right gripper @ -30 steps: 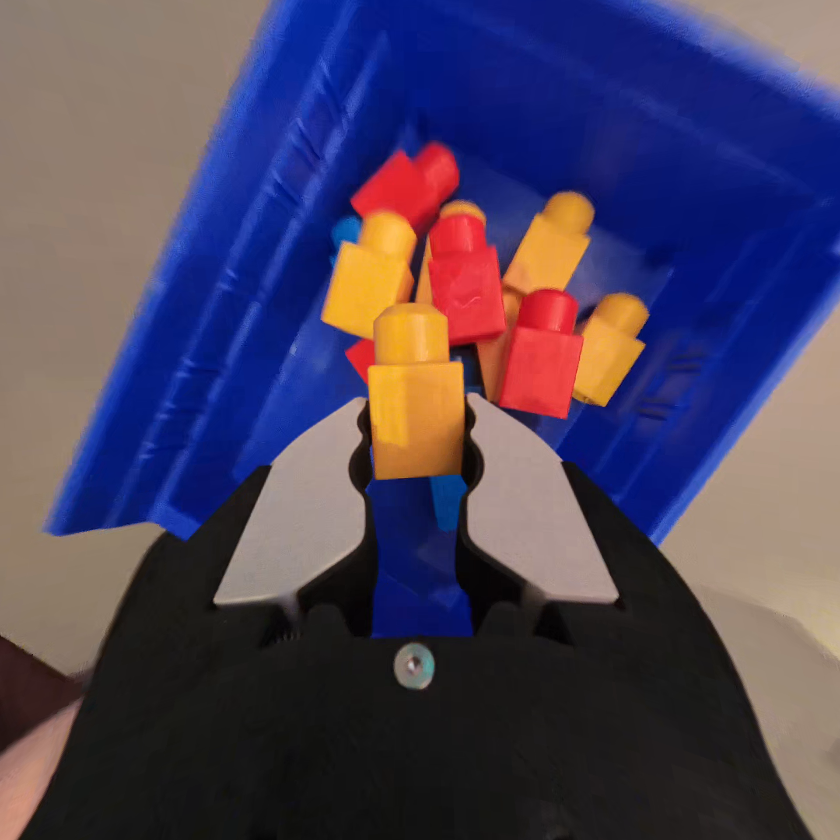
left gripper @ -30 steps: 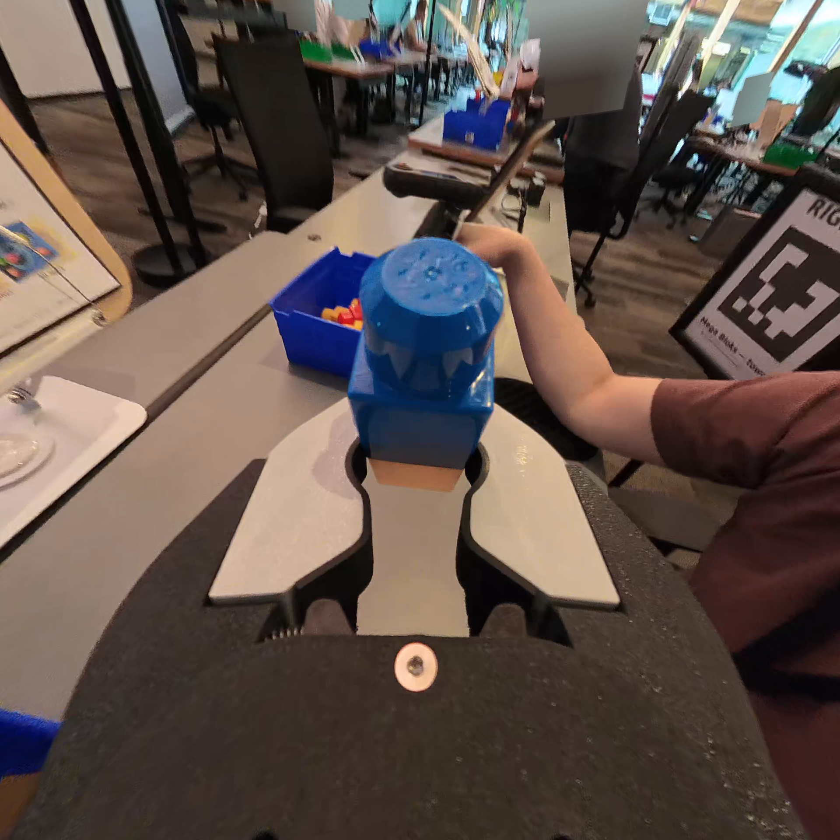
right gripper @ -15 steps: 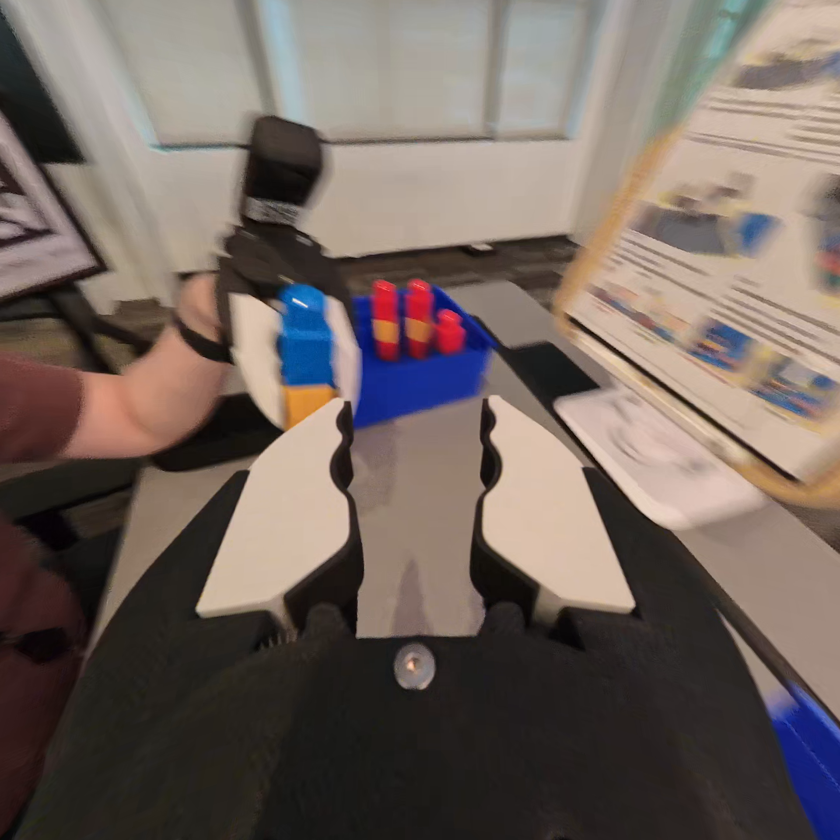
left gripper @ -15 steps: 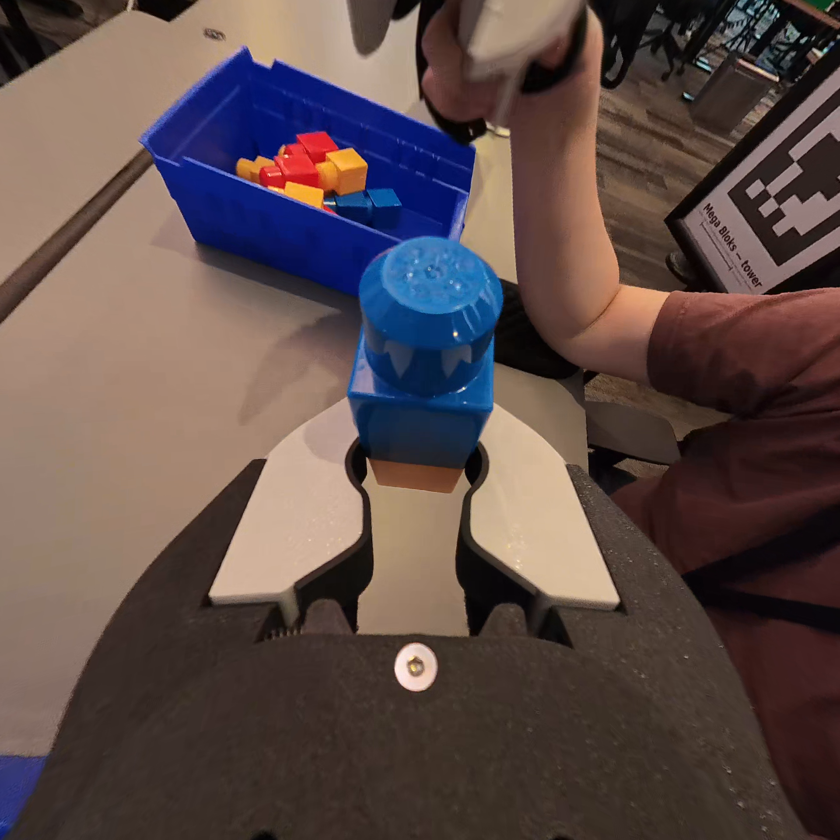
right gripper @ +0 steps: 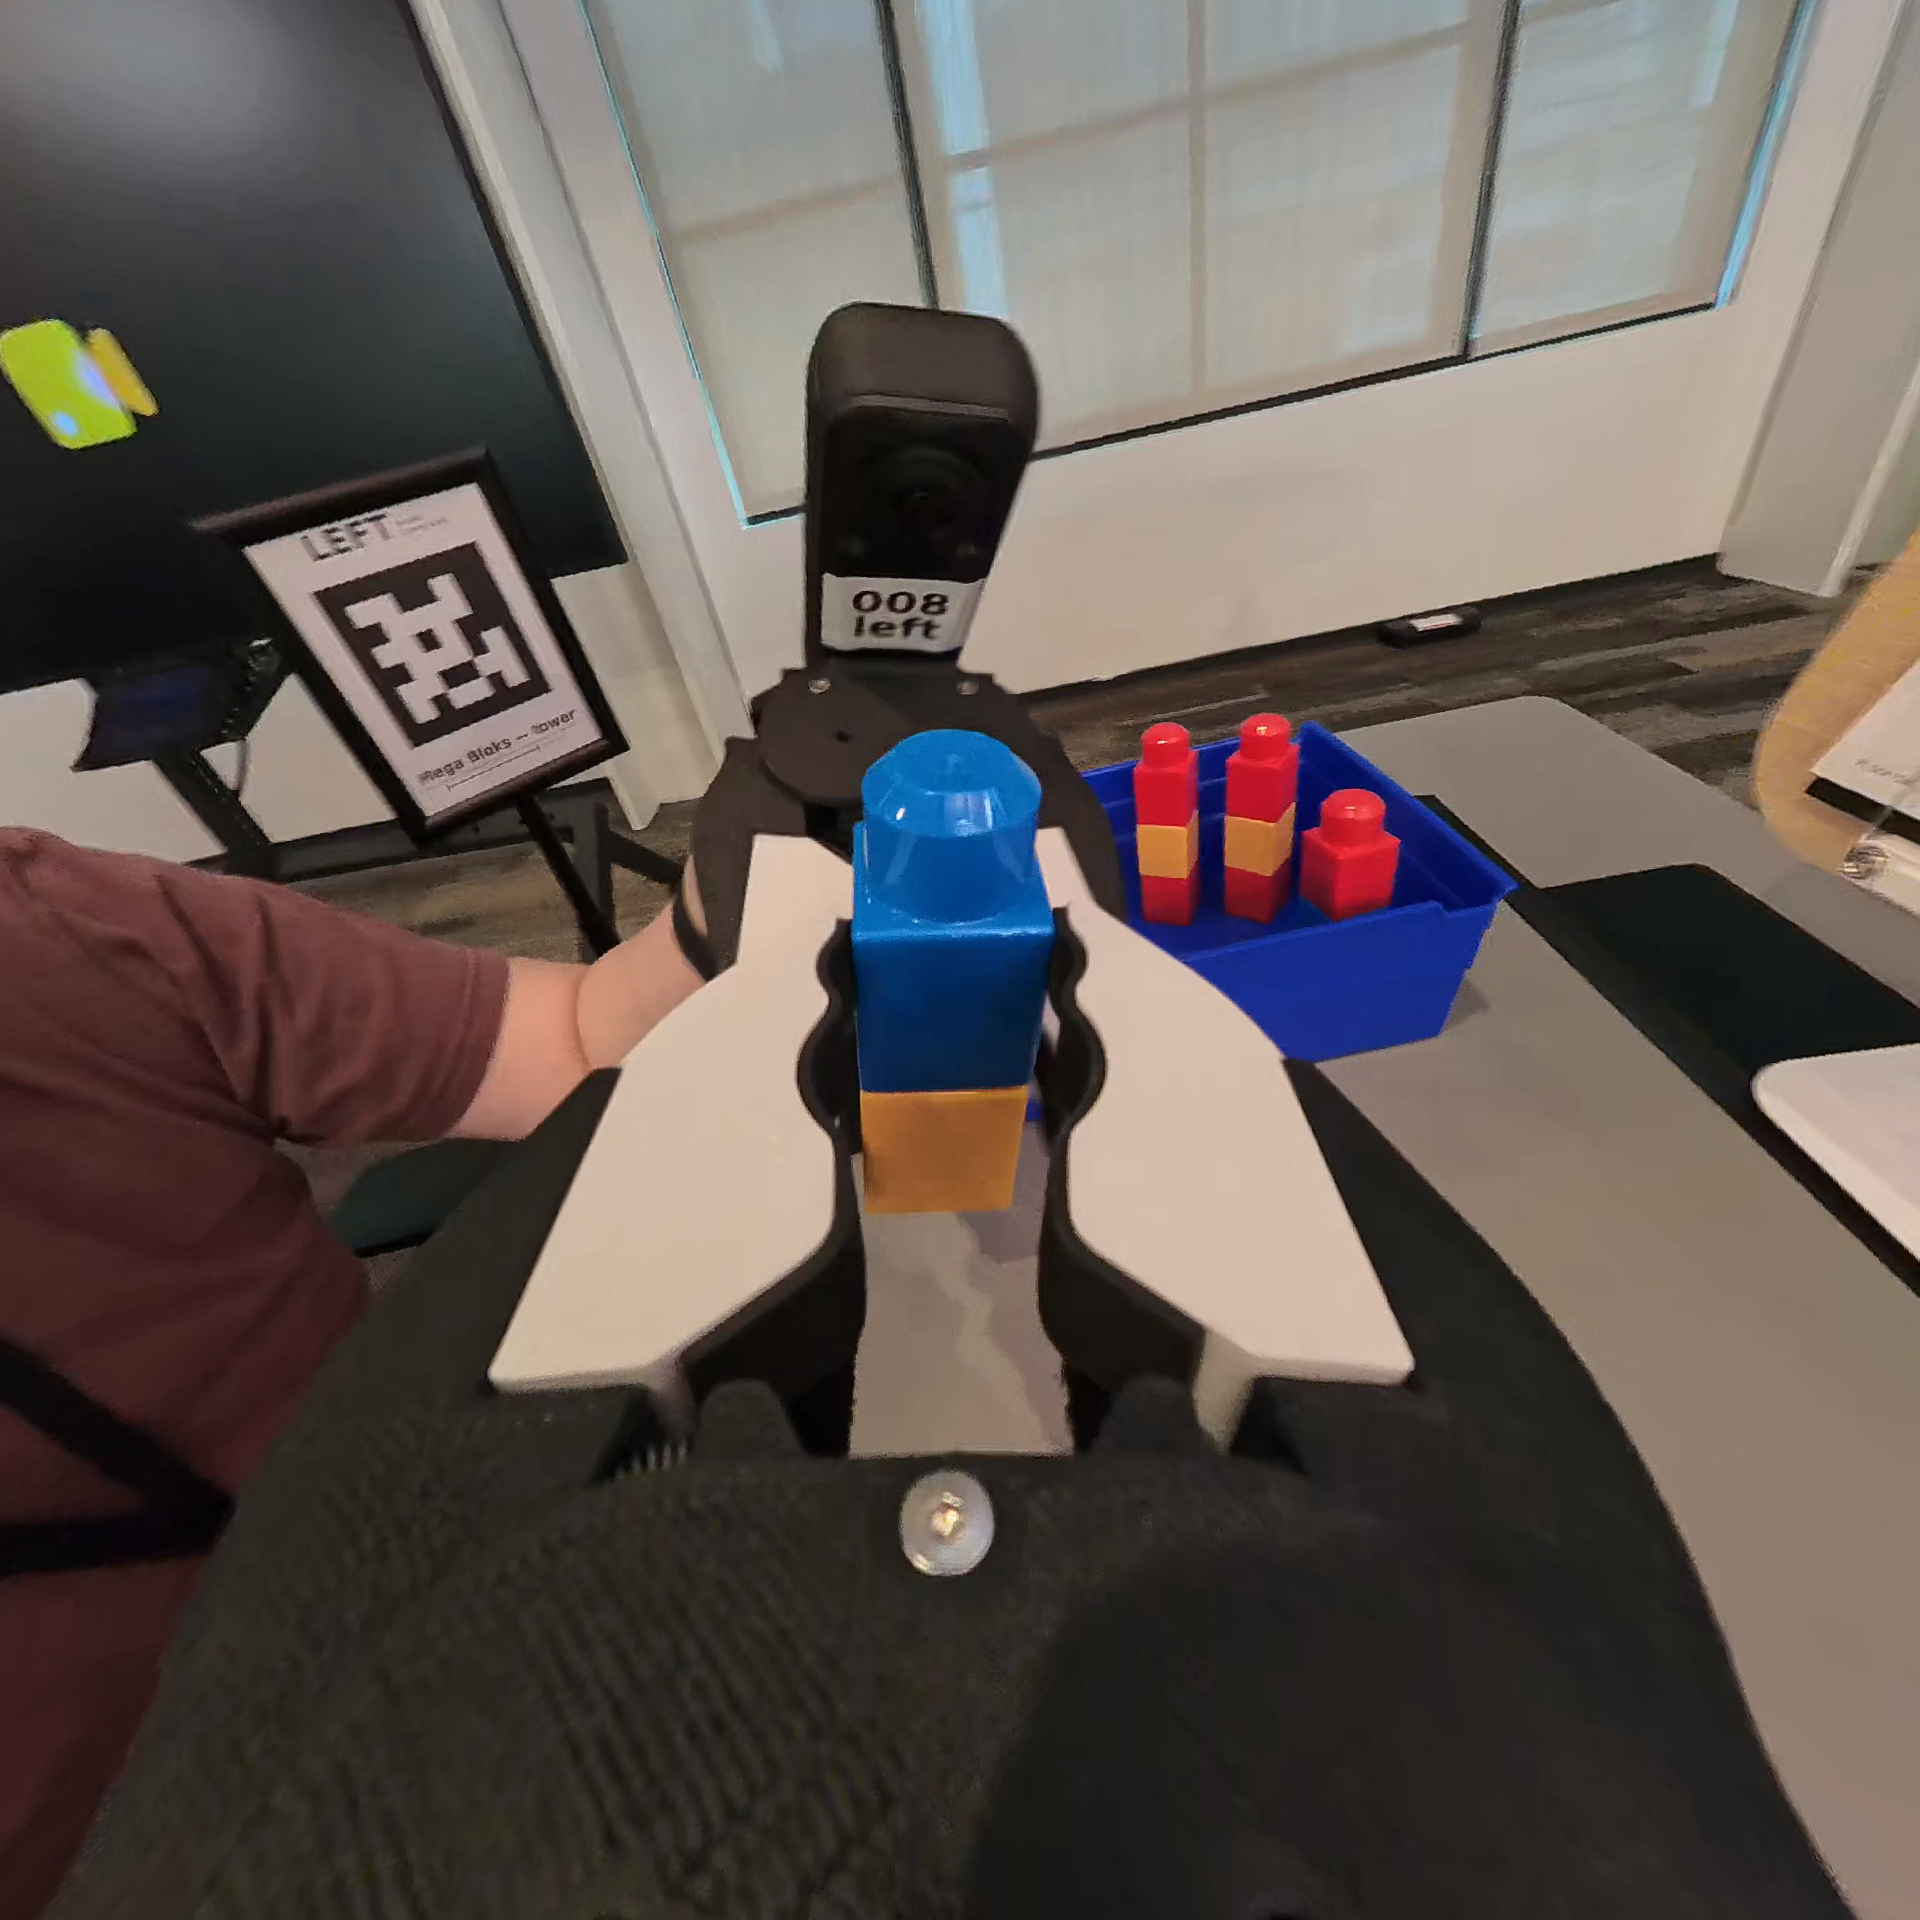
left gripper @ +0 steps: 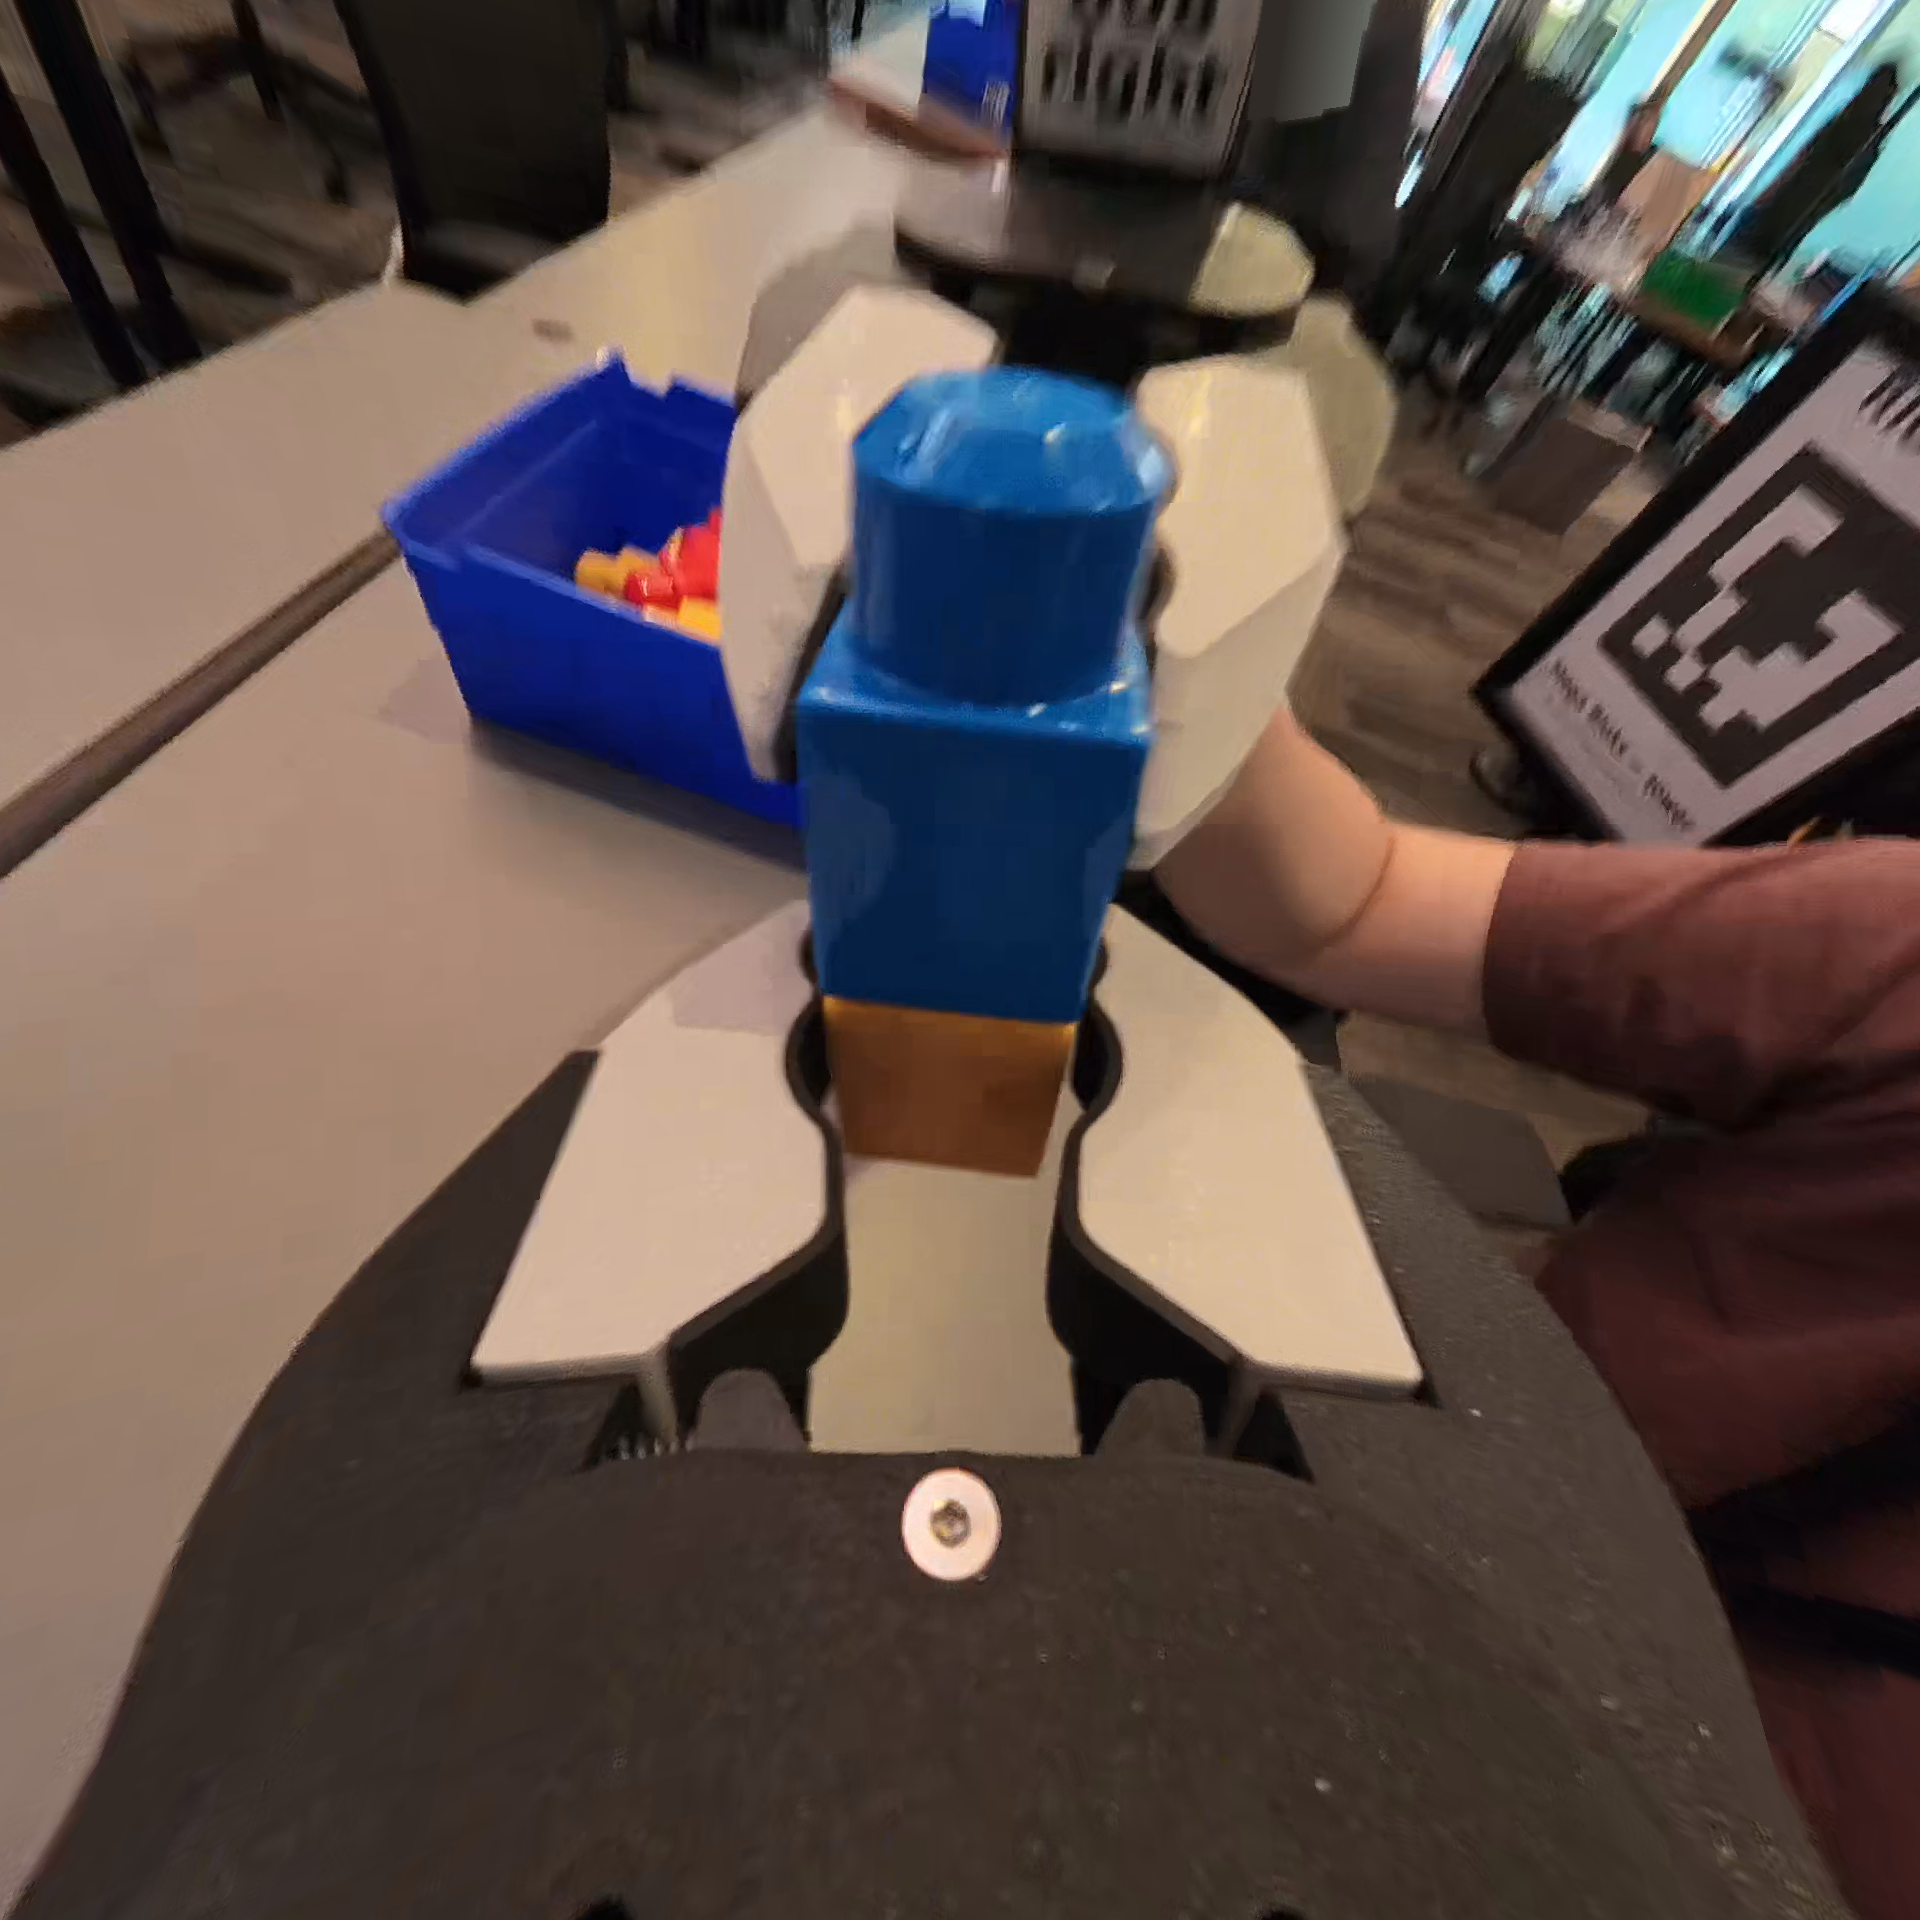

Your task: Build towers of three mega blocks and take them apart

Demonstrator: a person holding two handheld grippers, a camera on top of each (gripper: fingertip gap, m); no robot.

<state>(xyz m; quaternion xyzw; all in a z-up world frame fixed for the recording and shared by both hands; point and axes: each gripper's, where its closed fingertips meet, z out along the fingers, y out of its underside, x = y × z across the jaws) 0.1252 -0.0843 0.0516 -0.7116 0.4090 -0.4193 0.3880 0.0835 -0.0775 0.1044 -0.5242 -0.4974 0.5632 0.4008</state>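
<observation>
Both grippers meet on a 2-block stack above the grey table (left gripper: 260, 987): the left gripper (left gripper: 951, 1023) pinches the orange block (left gripper: 940, 1101) at the bottom, the right gripper (right gripper: 945, 997) clamps the blue block (right gripper: 945, 987) on top, between 2 blue bins (right gripper: 1382, 987) of blocks

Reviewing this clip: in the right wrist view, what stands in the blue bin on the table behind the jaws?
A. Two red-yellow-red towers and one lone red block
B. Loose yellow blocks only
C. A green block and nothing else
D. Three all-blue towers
A: the blue bin holds two towers of red, yellow and red, plus a single red block.
</observation>
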